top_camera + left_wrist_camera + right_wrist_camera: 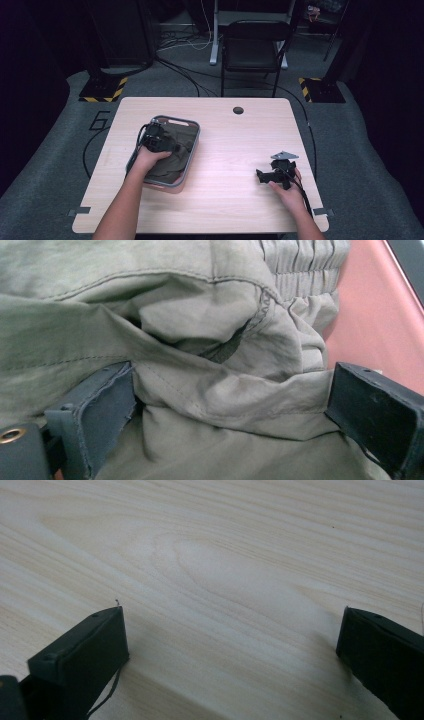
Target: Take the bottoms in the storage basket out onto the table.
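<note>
Left gripper (230, 405) wide over olive garment (200, 340), tray (192, 150)

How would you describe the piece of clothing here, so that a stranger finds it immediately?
On the light wooden table, look at the grey tray on its left half. The olive-green garment lies crumpled in it, under the left gripper. It is the one soft thing there, with stitched seams and a gathered elastic band.

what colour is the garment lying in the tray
Olive green garment, plain with no pattern; clearest in the left gripper view.
</note>
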Demonstrator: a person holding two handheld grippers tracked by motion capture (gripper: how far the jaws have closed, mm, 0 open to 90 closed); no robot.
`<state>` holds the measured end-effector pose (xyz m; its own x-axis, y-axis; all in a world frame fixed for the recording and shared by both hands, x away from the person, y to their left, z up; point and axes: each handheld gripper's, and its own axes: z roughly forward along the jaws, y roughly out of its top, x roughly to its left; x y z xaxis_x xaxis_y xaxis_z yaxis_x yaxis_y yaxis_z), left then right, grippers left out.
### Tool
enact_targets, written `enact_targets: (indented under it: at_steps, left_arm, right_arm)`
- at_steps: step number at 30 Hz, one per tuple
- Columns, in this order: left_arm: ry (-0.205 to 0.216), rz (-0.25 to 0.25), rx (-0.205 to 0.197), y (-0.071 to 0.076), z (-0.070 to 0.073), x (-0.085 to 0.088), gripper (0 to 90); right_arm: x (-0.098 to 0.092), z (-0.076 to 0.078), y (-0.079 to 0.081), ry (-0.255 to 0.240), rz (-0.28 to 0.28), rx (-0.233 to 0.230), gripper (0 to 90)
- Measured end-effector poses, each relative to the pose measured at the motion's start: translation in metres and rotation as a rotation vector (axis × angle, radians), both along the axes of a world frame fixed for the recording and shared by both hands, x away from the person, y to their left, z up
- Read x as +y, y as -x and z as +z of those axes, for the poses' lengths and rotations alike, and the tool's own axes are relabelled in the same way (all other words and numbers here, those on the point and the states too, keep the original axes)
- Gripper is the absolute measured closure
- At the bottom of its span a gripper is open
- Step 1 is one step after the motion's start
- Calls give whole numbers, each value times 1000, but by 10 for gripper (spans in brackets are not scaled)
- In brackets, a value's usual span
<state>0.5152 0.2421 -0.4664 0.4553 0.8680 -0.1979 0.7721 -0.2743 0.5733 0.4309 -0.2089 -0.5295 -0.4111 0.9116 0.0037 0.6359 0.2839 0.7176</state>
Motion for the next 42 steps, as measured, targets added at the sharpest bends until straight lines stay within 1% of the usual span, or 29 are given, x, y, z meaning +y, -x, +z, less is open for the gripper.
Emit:
enact_targets:
  at_steps: [1,2,5,8,9,11,12,13,14,17,18,19,20,21,24,25,26,28,29,30,31,32,34,36,37,38,39,41,42]
  left_arm:
    - [2,13,-6,0,-1,-2,36]
    - [-6,0,-3,-1,-1,-2,36]
    - [4,8,4,-2,-3,-3,35]
    - [3,1,-5,-4,-4,-4,24]
    - [2,-2,3,-4,-5,-4,15]
    - [-6,-11,-5,-5,-6,-4,11]
    - [1,-5,4,-5,-7,-5,9]
    - [-2,-5,-5,-6,-8,-6,4]
    - [-2,-6,-3,-6,-8,-6,0]
    - [-12,-4,-10,-6,-11,-9,0]
    - [-25,-25,-9,-7,-11,-8,0]
    - [-22,-10,-13,-7,-12,-9,0]
    - [-18,-9,-9,-7,-13,-9,0]
    - [-12,2,-2,-7,-14,-10,0]
    - [-41,-12,-2,-7,-16,-11,0]
    - [-45,-9,1,-7,-17,-12,0]
    - [-59,-10,-3,-7,-18,-12,0]
    - [-65,-12,10,-8,-19,-12,0]
    - [-58,-6,14,-8,-20,-13,0]
    - [-62,-12,19,-8,-20,-12,0]
    - [-68,-18,18,-9,-20,-12,0]
    - [-69,-9,19,-8,-21,-12,0]
    - [-79,-23,19,-9,-22,-12,0]
    - [-88,-26,25,-9,-23,-13,0]
    - [-95,-27,19,-9,-23,-13,0]
    - [-97,-29,29,-9,-24,-14,0]
    - [-104,-21,25,-8,-24,-15,0]
    - [-111,-33,27,-9,-25,-15,0]
    - [-117,-29,23,-9,-25,-15,0]
  right_arm:
    - [0,0,0,-2,1,0,0]
    - [0,0,0,0,0,0,0]
    - [0,0,0,0,0,1,0]
    - [0,0,0,-2,1,0,0]
    - [0,0,0,0,0,0,0]
    - [0,0,0,-2,1,1,0]
    - [0,0,0,0,0,0,0]
    - [0,0,0,0,0,0,0]
    - [0,0,0,0,0,1,0]
    - [0,0,0,-2,1,0,0]
    - [0,0,0,-2,2,0,0]
    - [0,0,0,-2,2,0,0]
    - [0,0,0,0,0,0,0]
    - [0,0,0,-2,2,1,0]
    - [0,0,0,-1,0,0,0]
    - [0,0,0,-1,0,1,0]
    - [0,0,0,-1,1,0,0]
    - [1,0,0,-2,0,2,0]
    - [1,0,0,-2,0,2,0]
    - [1,0,0,-2,0,2,0]
    - [1,0,0,-2,0,2,0]
    - [1,0,0,-2,0,2,0]
    - [1,0,0,-2,0,2,0]
    - [1,0,0,-2,0,2,0]
    - [1,0,0,-2,0,2,0]
    - [1,0,0,-2,-1,2,0]
    - [1,0,0,-2,0,2,0]
    - [1,0,0,-2,0,2,0]
    - [1,0,0,-2,0,2,0]
